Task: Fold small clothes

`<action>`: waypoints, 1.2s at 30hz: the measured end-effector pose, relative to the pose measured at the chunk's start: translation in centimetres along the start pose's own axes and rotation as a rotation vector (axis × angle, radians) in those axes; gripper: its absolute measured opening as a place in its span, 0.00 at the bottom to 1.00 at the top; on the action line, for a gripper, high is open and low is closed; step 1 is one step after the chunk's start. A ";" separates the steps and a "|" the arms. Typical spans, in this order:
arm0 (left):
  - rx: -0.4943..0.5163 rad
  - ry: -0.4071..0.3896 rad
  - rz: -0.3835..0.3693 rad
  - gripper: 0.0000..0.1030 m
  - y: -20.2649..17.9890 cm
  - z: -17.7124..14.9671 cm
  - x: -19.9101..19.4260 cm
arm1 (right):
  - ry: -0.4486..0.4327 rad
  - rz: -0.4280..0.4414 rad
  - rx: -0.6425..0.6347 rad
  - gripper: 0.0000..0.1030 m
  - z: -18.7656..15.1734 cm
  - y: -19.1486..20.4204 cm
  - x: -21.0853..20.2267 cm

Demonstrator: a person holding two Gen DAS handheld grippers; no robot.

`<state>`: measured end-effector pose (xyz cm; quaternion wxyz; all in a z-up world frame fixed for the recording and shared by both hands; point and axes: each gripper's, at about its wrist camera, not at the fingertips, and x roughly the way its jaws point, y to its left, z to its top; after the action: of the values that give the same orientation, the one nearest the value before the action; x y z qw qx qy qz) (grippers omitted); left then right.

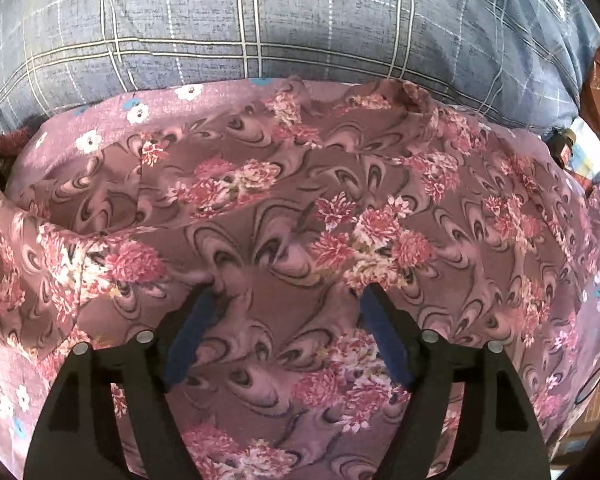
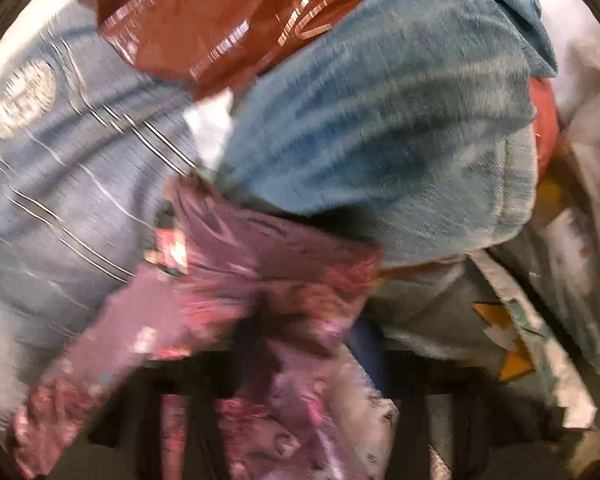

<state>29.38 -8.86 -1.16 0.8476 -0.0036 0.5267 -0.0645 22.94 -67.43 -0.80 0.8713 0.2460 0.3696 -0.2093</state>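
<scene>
Currently listed: floral mauve garment (image 1: 284, 208), spread rumpled over a mauve sheet with small white flowers (image 1: 88, 142), filling the near and middle field of the left view. Left gripper (image 1: 290, 294), jaws standing wide apart, blue pads (image 1: 386, 332) resting on or just above the cloth, nothing pinched between them. Beyond it, far side: grey-blue plaid bedding (image 1: 300, 20). Right gripper (image 2: 300, 344), blurred and largely covered, jaws drawn close on a bunched fold of the same floral fabric. Crowding it: blue denim garment (image 2: 380, 120) behind, glossy brown plastic bag (image 2: 204, 12) far left, pale printed cloth (image 2: 512, 344) right.
</scene>
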 end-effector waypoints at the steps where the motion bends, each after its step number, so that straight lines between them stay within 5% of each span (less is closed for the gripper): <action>1: 0.005 -0.005 -0.008 0.75 0.3 -0.4 0.3 | -0.013 0.011 -0.005 0.12 0.0 0.0 -0.6; 7: -0.033 -0.031 -0.103 0.75 2.2 -0.8 -0.7 | -0.114 0.044 -0.081 0.09 -0.1 1.6 -6.1; 14: -0.118 -0.109 -0.194 0.75 5.2 -2.0 -1.4 | -0.117 0.060 -0.165 0.09 -2.3 5.3 -10.9; 23: -0.138 -0.071 -0.200 0.75 6.5 -1.2 -1.7 | -0.059 0.251 -0.263 0.09 -8.4 17.4 -11.9; 36: -0.228 -0.068 -0.266 0.75 10.3 -1.3 -3.5 | 0.148 0.543 -0.490 0.09 -21.5 35.4 -12.0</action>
<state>27.74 1.82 0.65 0.8431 -0.1715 0.4964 -0.1158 22.97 -24.72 4.82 0.8991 0.1335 0.3919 0.1424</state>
